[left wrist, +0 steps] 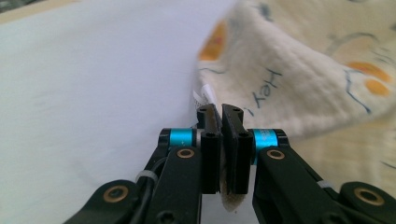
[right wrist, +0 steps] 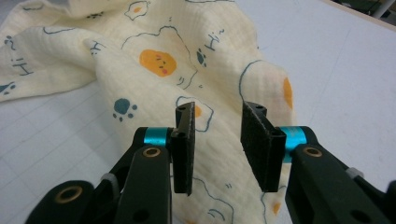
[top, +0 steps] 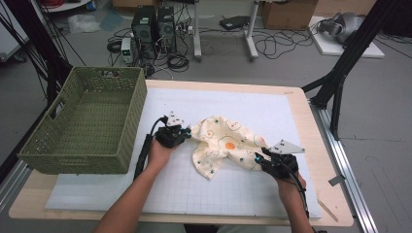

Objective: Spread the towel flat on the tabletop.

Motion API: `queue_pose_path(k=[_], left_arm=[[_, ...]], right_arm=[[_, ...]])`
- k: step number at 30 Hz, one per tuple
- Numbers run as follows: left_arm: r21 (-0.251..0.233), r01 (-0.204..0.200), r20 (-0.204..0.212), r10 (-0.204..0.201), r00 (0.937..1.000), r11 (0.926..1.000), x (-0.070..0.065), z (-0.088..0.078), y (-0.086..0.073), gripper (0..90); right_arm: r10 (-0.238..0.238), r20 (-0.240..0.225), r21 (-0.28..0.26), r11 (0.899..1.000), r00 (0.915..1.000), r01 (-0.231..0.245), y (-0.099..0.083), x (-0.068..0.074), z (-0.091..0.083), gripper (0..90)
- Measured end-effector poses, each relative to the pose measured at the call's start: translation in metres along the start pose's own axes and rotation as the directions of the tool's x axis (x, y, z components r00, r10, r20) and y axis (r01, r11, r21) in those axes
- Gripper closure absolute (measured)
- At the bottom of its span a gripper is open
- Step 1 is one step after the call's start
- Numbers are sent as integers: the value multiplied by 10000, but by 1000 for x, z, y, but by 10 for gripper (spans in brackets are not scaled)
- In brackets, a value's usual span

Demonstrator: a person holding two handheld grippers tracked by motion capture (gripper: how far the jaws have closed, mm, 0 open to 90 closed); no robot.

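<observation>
high view: crumpled cream baby cloth point(top: 224, 144) with fried-egg prints lying mid-desk on the white grid mat point(top: 184, 189), just right of the green wicker basket point(top: 87, 121). basket looking bare inside, so nothing put away yet. left gripper point(top: 183, 132) touching the cloth's basket-side edge; right gripper point(top: 258, 157) at the corner farthest from the basket. desk point(top: 320, 145) edge showing as pale wood beyond the mat.

left gripper view: jaws nearly closed, pinching a hem of the cloth point(left wrist: 299, 88), a strip of fabric poking out below the pads. edge lifted a little off the mat point(left wrist: 84, 93). first grasp judged done.

right gripper view: jaws standing wide, with cloth point(right wrist: 154, 60) lying in the gap between them, nothing clamped. second grasp not yet made.

judgement: early stage. one corner secured, other still to be pinched; spreading, folding or moving toward the basket all left to do.
</observation>
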State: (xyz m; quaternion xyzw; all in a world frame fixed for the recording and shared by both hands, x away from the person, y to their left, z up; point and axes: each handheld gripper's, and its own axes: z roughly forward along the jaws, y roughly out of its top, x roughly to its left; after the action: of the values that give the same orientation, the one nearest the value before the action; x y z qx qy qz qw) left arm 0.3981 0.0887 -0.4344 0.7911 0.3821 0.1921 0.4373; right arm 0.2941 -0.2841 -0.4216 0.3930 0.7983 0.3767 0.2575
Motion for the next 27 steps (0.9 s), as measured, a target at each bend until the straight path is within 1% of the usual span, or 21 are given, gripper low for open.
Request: queue_pose_path(k=[1, 2, 3, 5, 7, 9, 11, 13, 14, 15, 16, 17, 18, 19, 20, 21, 22, 23, 25, 26, 27], left_arm=[[-130, 227, -186, -229, 9996, 9997, 5, -2, 1, 859], [-367, 537, -365, -551, 9978, 9979, 11, -4, 0, 860], [-436, 644, -525, -666, 9964, 9970, 14, -5, 0, 860], [-310, 910, -795, -932, 9925, 9954, 23, -5, -1, 860], [-101, 1155, -1192, -1159, 9861, 9933, 30, -4, 0, 860], [-336, 1237, -1731, -1276, 9766, 9918, 34, -4, 1, 861], [-131, 1358, -1861, -1359, 9731, 9906, 41, -1, 2, 861], [-296, 1478, -2027, -1507, 9676, 9886, 45, 0, 4, 861], [-332, 1491, -2098, -1527, 9657, 9883, 46, 1, 5, 860], [-499, 1496, -2075, -1567, 9656, 9875, 47, 1, 5, 859], [-644, 1547, -2094, -1649, 9638, 9859, 46, 1, 6, 850], [-684, 1585, -2018, -1693, 9647, 9850, 46, 0, 6, 807], [-828, 1740, -1822, -1866, 9654, 9813, 44, 0, 6, 702], [-835, 1809, -1592, -1923, 9683, 9799, 42, -1, 7, 566], [-795, 1714, -1541, -1820, 9712, 9820, 40, -2, 8, 520], [-866, 1562, -1450, -1675, 9751, 9839, 35, -4, 10, 495], [-953, 1519, -1306, -1637, 9778, 9838, 31, -7, 12, 447], [-1002, 1386, -1103, -1494, 9826, 9853, 26, -9, 13, 422], [-1168, 1068, -759, -1161, 9903, 9874, 14, -14, 13, 417], [-1258, 892, -468, -957, 9943, 9880, 8, -17, 13, 417], [-1333, 633, -322, -681, 9972, 9890, 2, -19, 12, 420]], right_arm=[[-38, 7, -14, 10000, 10000, 38, 0, 0, 0, 653], [-15, -16, -21, 10000, 10000, 15, 1, 1, 1, 653], [-55, -47, -15, 10000, 10000, 55, 1, 1, 1, 653], [-40, -83, -18, 10000, 10000, 40, 1, 2, 2, 653], [-65, -112, 4, 10000, 9999, 65, 1, 2, 2, 654], [-65, -98, 29, 10000, 9999, 65, 1, 2, 2, 655], [-56, -126, 42, 10000, 9999, 57, 1, 1, 3, 655], [-79, -134, 7, 10000, 9999, 80, 0, 1, 4, 652], [-48, -179, 14, 10000, 9998, 49, 0, 1, 3, 650], [-64, -195, -40, 10000, 9998, 63, 0, 2, 4, 648], [-55, -212, -62, 10000, 9998, 54, 1, 2, 3, 647], [-43, -240, -75, 10000, 9997, 41, 1, 3, 3, 647], [-92, -248, -127, 9999, 9996, 89, 1, 3, 3, 646], [-97, -242, -146, 9998, 9997, 94, 1, 3, 3, 645], [-70, -235, -133, 9999, 9997, 67, 1, 3, 3, 643], [-73, -230, -131, 9999, 9997, 70, 1, 2, 3, 642], [-87, -204, -122, 9999, 9998, 84, 1, 2, 3, 641], [-42, -187, -140, 9999, 9998, 40, 0, 2, 2, 639], [-49, -136, -170, 9998, 9999, 47, 0, 2, 0, 638], [-38, -120, -188, 9998, 9999, 36, -1, 1, -1, 636], [12, -103, -196, 9998, 9999, -14, -1, 1, -2, 633]])
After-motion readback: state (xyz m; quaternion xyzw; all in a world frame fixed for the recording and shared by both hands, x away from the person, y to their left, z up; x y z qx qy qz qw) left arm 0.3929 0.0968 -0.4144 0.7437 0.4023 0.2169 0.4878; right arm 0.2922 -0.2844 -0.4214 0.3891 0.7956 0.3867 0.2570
